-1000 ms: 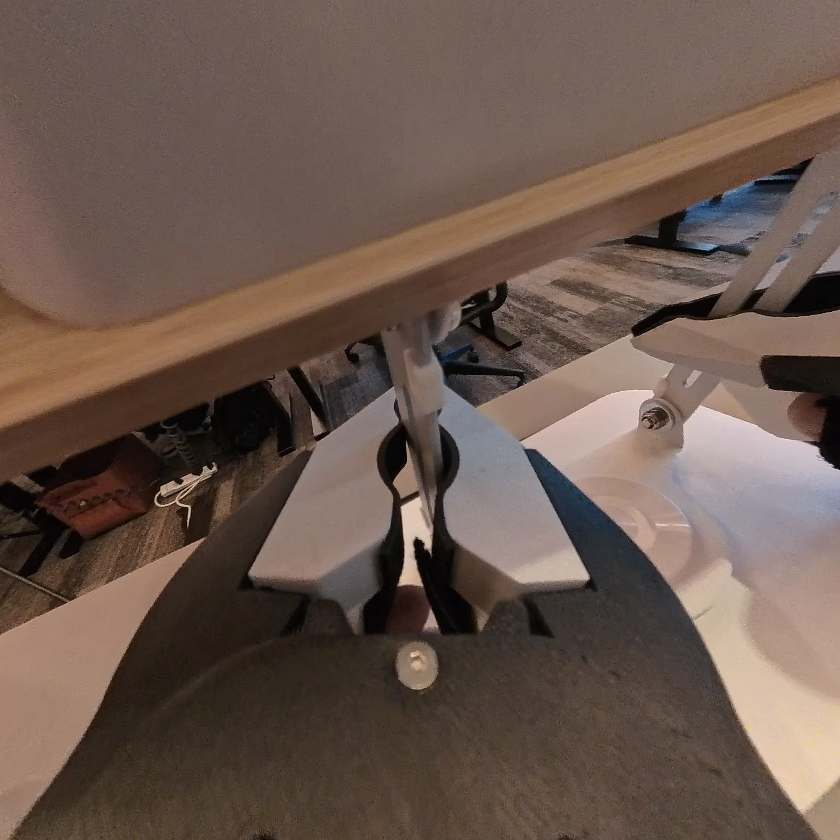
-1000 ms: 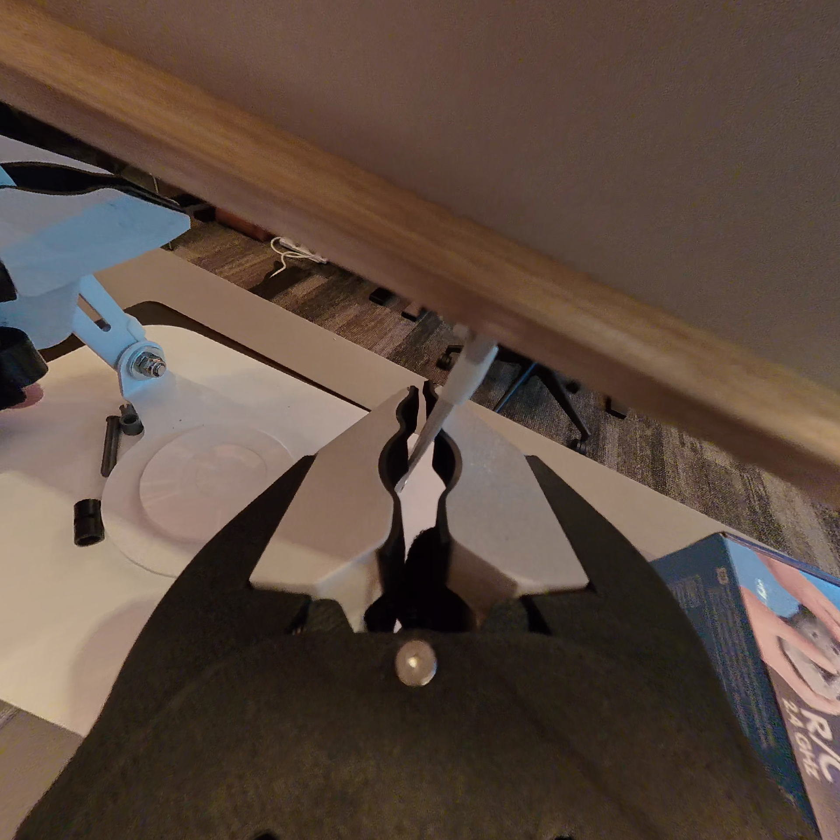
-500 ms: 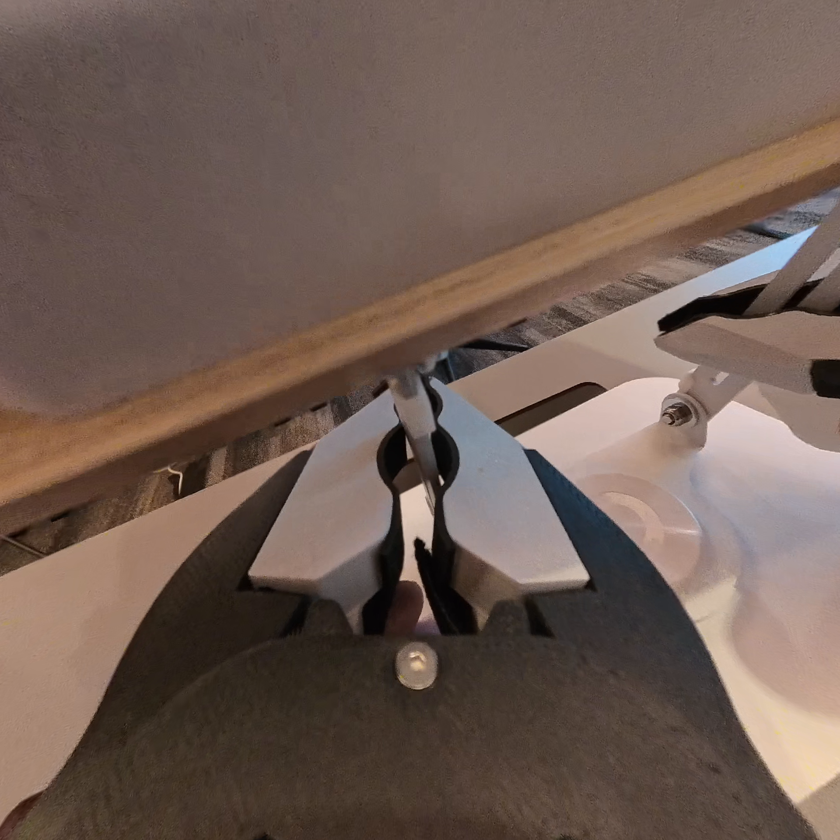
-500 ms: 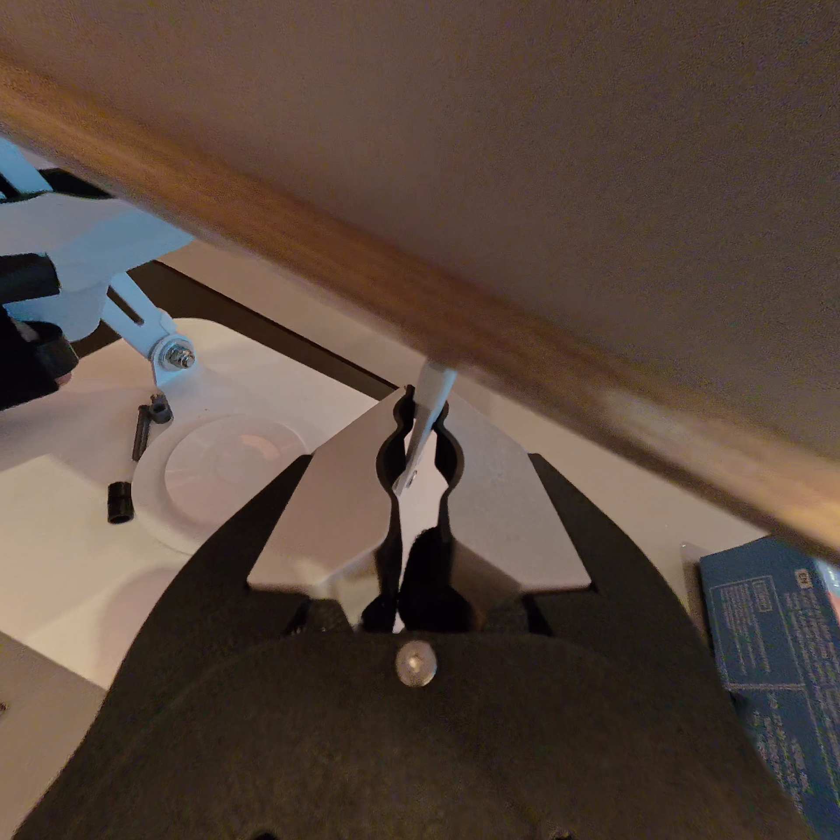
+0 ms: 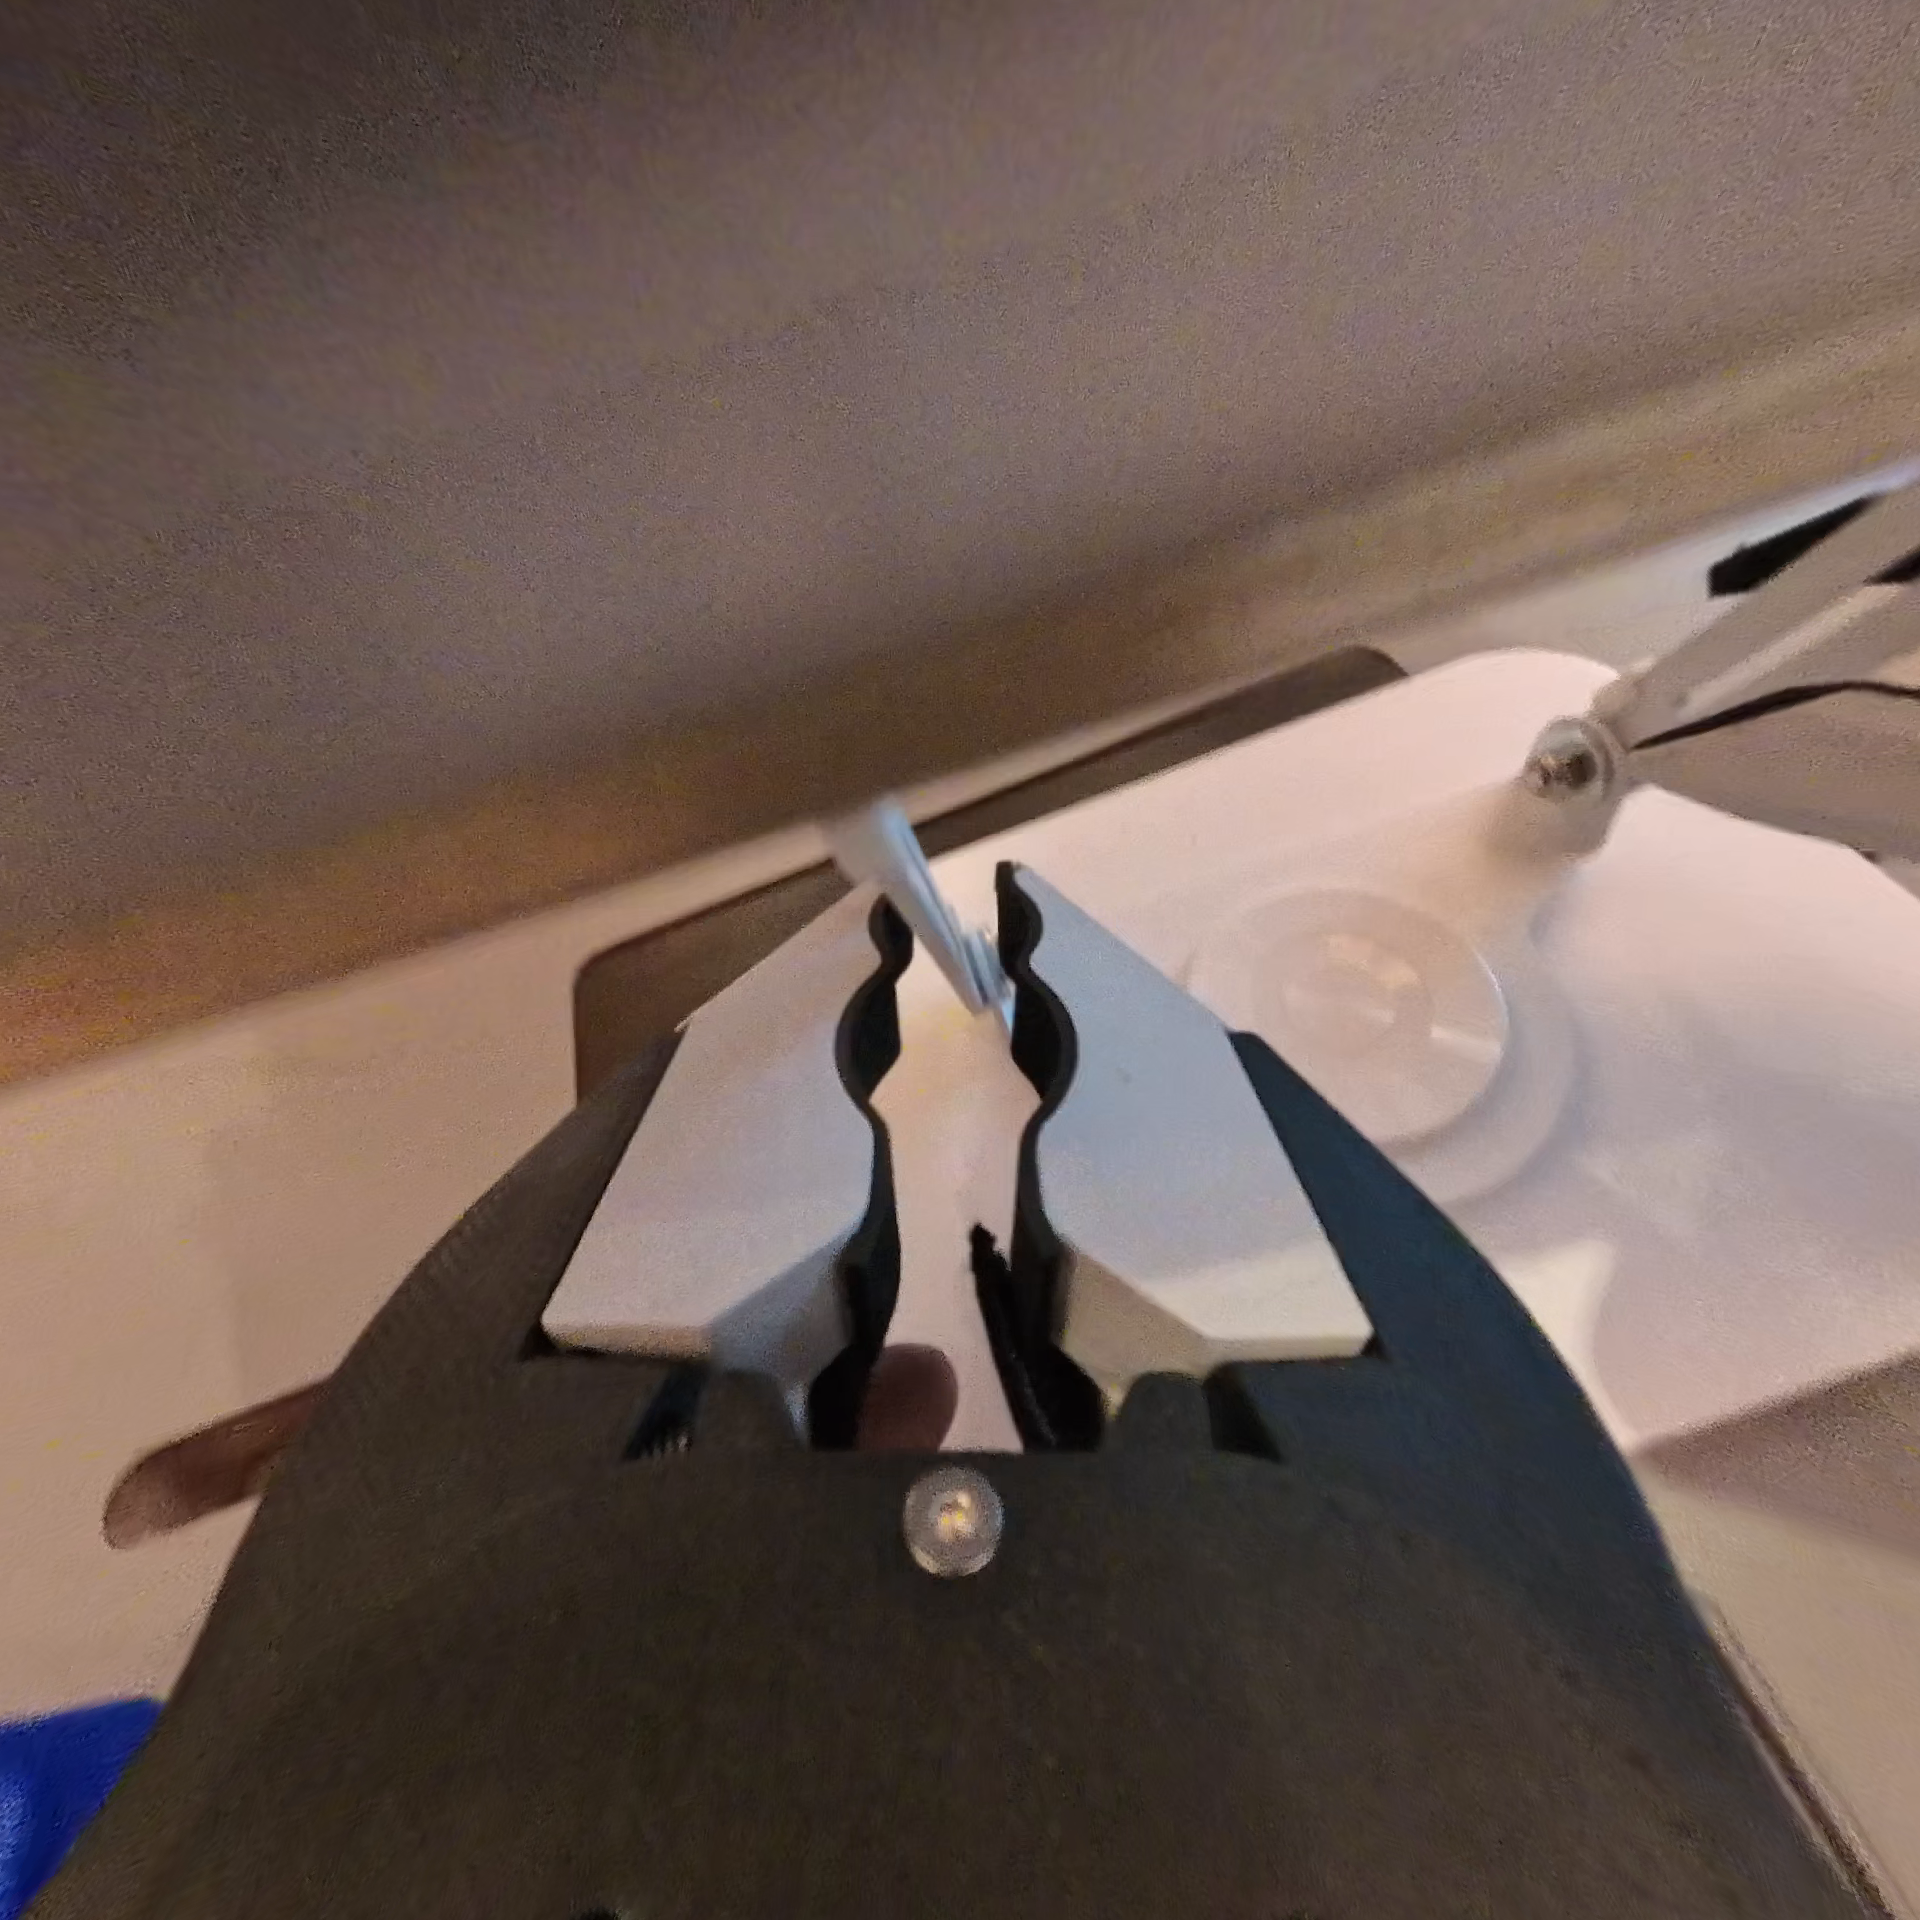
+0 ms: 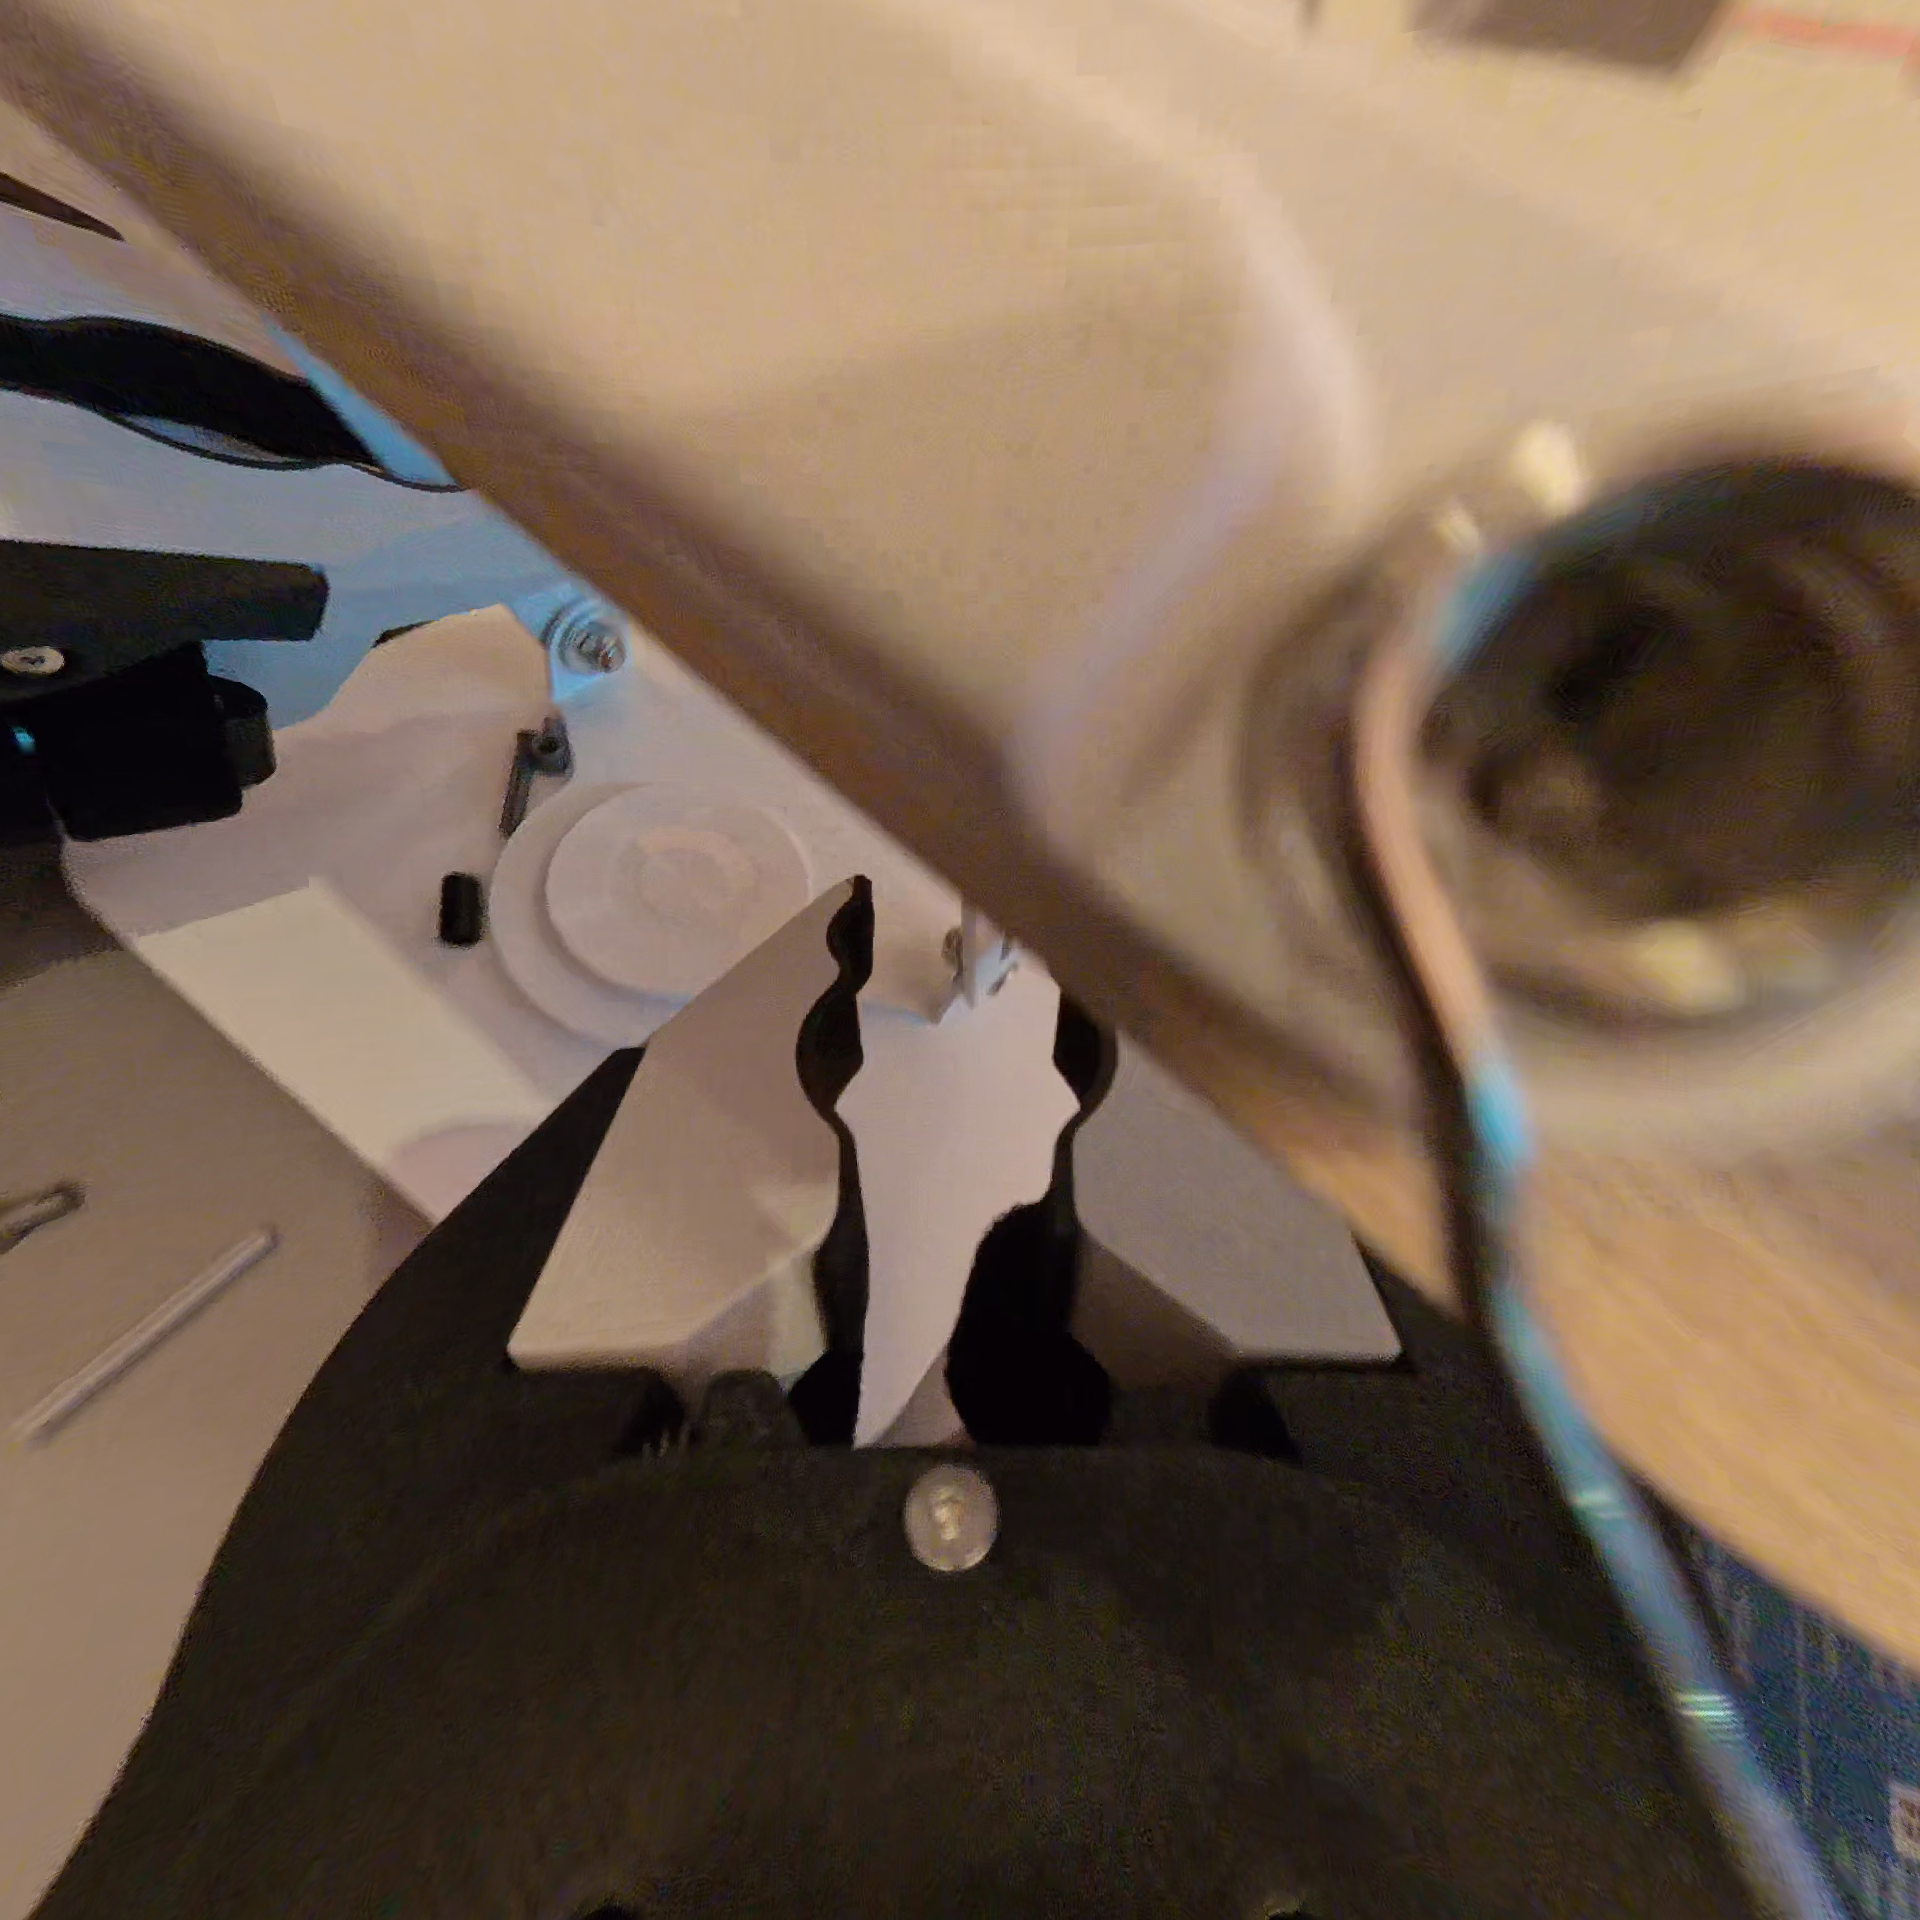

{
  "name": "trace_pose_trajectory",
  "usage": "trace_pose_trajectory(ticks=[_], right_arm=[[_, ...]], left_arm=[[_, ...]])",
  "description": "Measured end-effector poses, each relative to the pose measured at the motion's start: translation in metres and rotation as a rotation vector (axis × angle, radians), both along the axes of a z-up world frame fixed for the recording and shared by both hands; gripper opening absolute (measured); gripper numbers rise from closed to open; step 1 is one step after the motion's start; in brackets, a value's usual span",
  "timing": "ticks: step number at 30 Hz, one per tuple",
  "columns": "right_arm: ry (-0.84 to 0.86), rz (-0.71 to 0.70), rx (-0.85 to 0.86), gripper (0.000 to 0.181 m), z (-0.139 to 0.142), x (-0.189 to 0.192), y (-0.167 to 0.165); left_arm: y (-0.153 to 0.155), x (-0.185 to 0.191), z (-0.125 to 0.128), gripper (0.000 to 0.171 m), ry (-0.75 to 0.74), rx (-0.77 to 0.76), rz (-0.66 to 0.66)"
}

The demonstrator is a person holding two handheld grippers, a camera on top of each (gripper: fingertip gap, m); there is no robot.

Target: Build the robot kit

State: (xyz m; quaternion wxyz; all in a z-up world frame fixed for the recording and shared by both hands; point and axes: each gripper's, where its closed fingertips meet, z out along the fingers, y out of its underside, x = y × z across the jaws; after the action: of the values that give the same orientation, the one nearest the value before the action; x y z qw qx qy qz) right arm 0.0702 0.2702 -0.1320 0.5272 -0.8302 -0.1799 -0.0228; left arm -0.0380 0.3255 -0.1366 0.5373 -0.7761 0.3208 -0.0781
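A white panel (image 5: 831, 312) with a wooden edge (image 5: 520, 831) hangs tilted over both grippers. My left gripper (image 5: 943, 906) is open, and a thin white metal tab (image 5: 914, 894) under the panel's edge stands between its fingertips, close to the right finger. My right gripper (image 6: 961, 940) is open wider. A similar white tab (image 6: 977, 966) hangs loose in its gap. The panel's wooden edge (image 6: 831, 748) covers its right fingertip. The panel is blurred in both views.
A white base plate (image 5: 1662, 1039) with a round disc (image 5: 1351, 1023) and a bolted bracket (image 5: 1564, 769) lies below. Small black parts (image 6: 457, 906) lie beside the disc (image 6: 675, 894). A blurred dark round thing (image 6: 1662, 727) and a blue box (image 6: 1818, 1714) are at the right.
Both grippers have opened and let go of the white tabs. The panel has dropped lower and closer over both cameras, and now hides the floor behind.
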Motion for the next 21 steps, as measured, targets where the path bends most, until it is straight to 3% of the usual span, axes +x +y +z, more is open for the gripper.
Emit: trace_pose_trajectory(ticks=[1, 4, 6, 8, 16, 21], right_arm=[[-0.005, 0.010, -0.035, 0.032, -0.004, 0.002, -0.006], [0.003, 0.053, -0.075, 0.024, -0.003, 0.003, -0.027], [-0.014, 0.069, -0.077, 0.023, -0.001, 0.002, -0.039], [-0.008, 0.094, -0.074, 0.015, 0.003, -0.001, -0.049], [-0.015, 0.151, -0.077, 0.011, 0.003, -0.008, -0.066], [-0.045, 0.286, -0.013, 0.013, 0.006, -0.043, -0.066]], left_arm=[[-0.005, -0.002, -0.004, 0.013, 0.003, -0.030, -0.003], [-0.023, -0.004, -0.015, 0.021, -0.002, -0.113, -0.034], [-0.029, -0.002, -0.017, 0.006, -0.022, -0.166, -0.052], [-0.033, 0.000, -0.022, 0.005, -0.003, -0.200, -0.052], [-0.031, 0.013, -0.023, 0.000, -0.027, -0.185, -0.085], [-0.038, -0.010, -0.027, 0.000, 0.073, -0.197, 0.022]])
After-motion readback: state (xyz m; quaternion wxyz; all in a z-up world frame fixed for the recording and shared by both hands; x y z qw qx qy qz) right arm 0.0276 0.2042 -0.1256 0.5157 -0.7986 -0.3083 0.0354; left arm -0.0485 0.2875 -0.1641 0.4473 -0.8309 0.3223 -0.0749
